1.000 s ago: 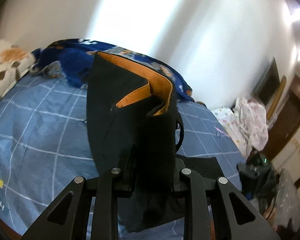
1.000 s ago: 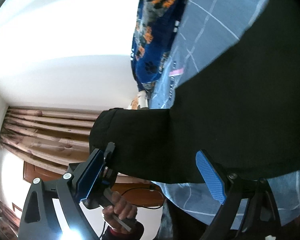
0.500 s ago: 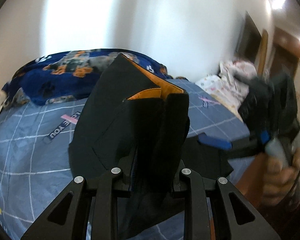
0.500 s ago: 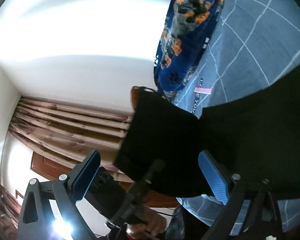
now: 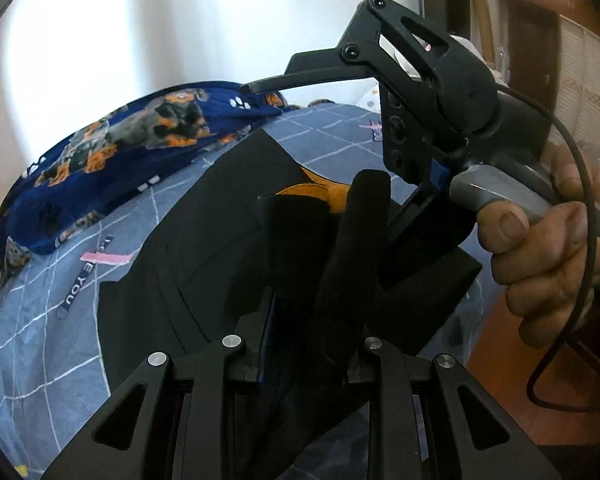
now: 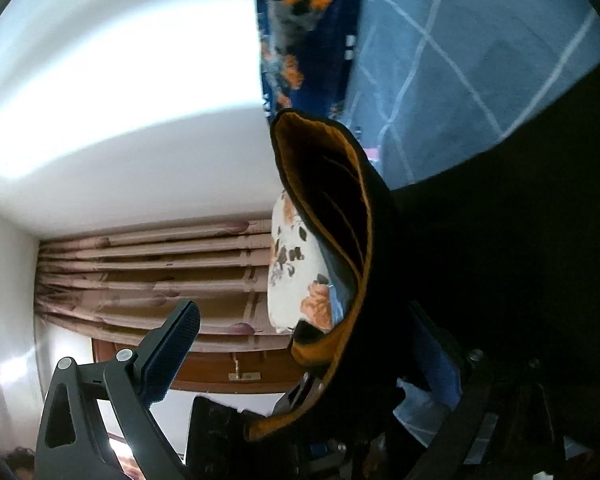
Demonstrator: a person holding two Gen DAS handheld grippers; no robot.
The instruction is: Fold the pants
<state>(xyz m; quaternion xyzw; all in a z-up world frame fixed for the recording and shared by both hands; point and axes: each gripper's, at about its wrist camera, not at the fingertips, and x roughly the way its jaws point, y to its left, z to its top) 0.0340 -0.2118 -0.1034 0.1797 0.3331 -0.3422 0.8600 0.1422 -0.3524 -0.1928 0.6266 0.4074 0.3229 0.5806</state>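
Black pants (image 5: pixel 220 264) with an orange-lined waistband (image 5: pixel 320 188) lie partly on the blue checked bed (image 5: pixel 40 320). My left gripper (image 5: pixel 308 320) is shut on a raised bunch of their black fabric. A hand (image 5: pixel 548 256) holds my right gripper (image 5: pixel 324 152) just beyond it, jaws wide apart. In the right wrist view my right gripper (image 6: pixel 316 320) is open. Its blue left pad (image 6: pixel 172 352) stands free in the air, and its right finger is hidden behind the pants (image 6: pixel 500 240). The orange waistband (image 6: pixel 356 240) hangs between the jaws.
A dark blue dog-print blanket (image 5: pixel 140 136) is bunched along the far side of the bed by the white wall. A floral pillow (image 6: pixel 296 272) and striped curtains (image 6: pixel 140 264) show behind the waistband. Wooden floor (image 5: pixel 500 340) and wardrobe doors lie to the right of the bed.
My left gripper has swung and rolled with the pants still in it. The right gripper has come in close, its jaws have widened, and the orange waistband now sits between them.
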